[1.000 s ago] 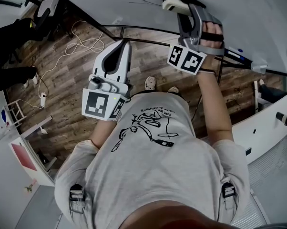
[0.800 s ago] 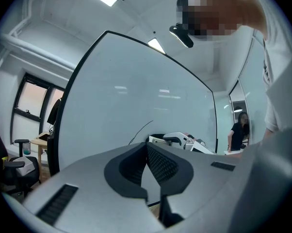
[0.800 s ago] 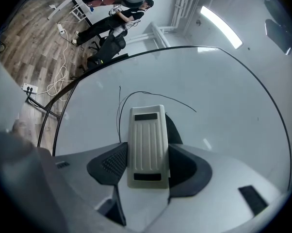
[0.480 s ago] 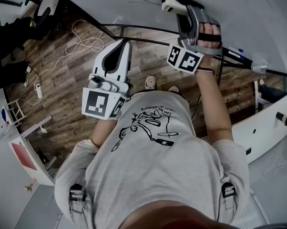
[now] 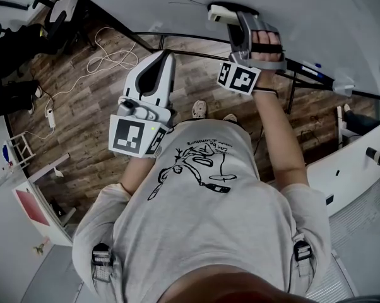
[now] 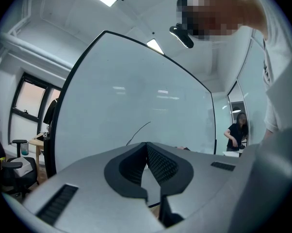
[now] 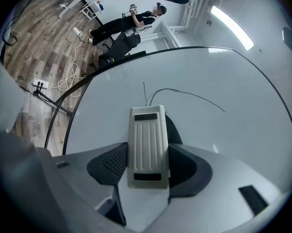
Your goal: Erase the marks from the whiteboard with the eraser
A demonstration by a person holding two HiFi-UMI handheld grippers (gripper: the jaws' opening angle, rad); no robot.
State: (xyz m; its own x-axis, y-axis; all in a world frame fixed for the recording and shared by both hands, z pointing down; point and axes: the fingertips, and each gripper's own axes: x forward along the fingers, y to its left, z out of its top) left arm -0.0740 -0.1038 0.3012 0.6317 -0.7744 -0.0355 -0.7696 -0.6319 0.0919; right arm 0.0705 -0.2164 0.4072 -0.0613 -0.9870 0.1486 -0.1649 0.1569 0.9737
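Observation:
The whiteboard (image 5: 316,17) stands upright in front of me. A thin black pen line (image 7: 185,95) curves across it, and the same pen line (image 6: 138,131) shows in the left gripper view. My right gripper (image 5: 231,12) is shut on the beige ribbed eraser (image 7: 147,144), whose far end lies against the board just below the line; the eraser (image 5: 223,11) also shows in the head view. My left gripper (image 5: 157,74) hangs lower and to the left, away from the board, shut with nothing between its jaws.
The board's black frame (image 5: 177,38) and stand bars run below the grippers. Markers lie on the tray (image 5: 316,73) at right. Cables (image 5: 108,59) trail over the wood floor. A white desk (image 5: 360,163) stands at right; a person (image 7: 136,18) stands far off.
My right gripper has slid the eraser left and slightly up along the board. The left gripper has stayed in place.

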